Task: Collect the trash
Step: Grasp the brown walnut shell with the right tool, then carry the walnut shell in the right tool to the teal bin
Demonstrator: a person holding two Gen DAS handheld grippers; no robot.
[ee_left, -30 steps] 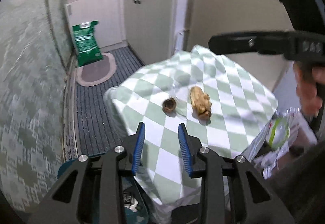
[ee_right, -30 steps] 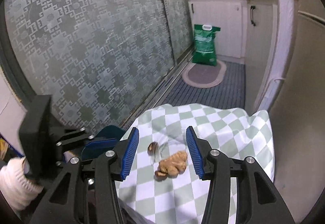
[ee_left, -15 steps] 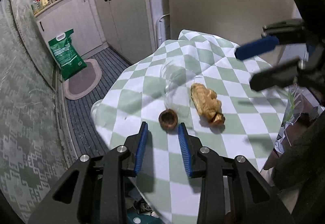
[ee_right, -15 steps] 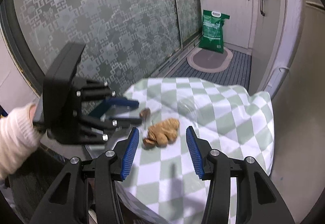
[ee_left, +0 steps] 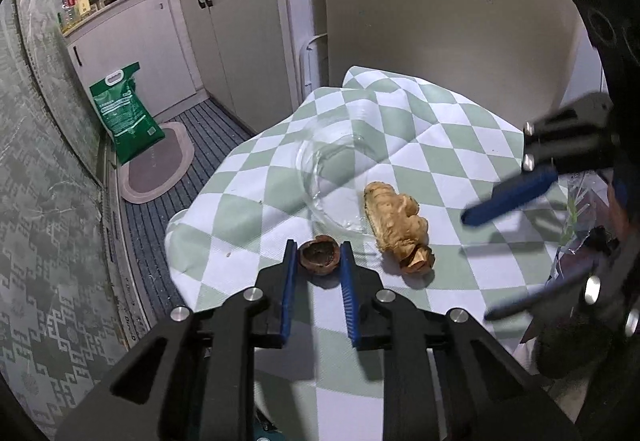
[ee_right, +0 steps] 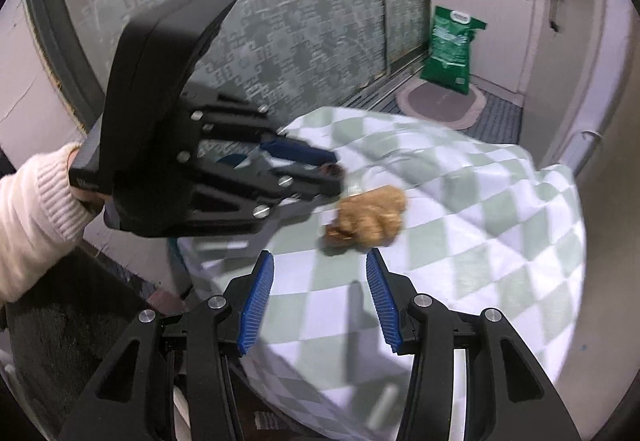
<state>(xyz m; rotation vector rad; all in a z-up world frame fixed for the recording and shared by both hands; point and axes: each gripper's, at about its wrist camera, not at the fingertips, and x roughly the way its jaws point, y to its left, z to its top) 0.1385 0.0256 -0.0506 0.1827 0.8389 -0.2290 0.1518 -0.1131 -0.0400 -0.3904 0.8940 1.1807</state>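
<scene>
A small brown nutshell-like scrap lies on the green-and-white checked tablecloth. My left gripper is open with its blue fingertips on either side of the scrap, which just peeks out in the right wrist view. A tan crumpled piece of trash lies to its right, beside a clear plastic dish. My right gripper is open, just in front of the tan piece; it shows at the right in the left wrist view.
A green sack and an oval mat are on the kitchen floor by white cabinets. A patterned glass door stands left of the table. A plastic bag hangs off the table's right side.
My left gripper has moved forward until its fingers flank the brown scrap. My right gripper has come lower and closer to the tan piece.
</scene>
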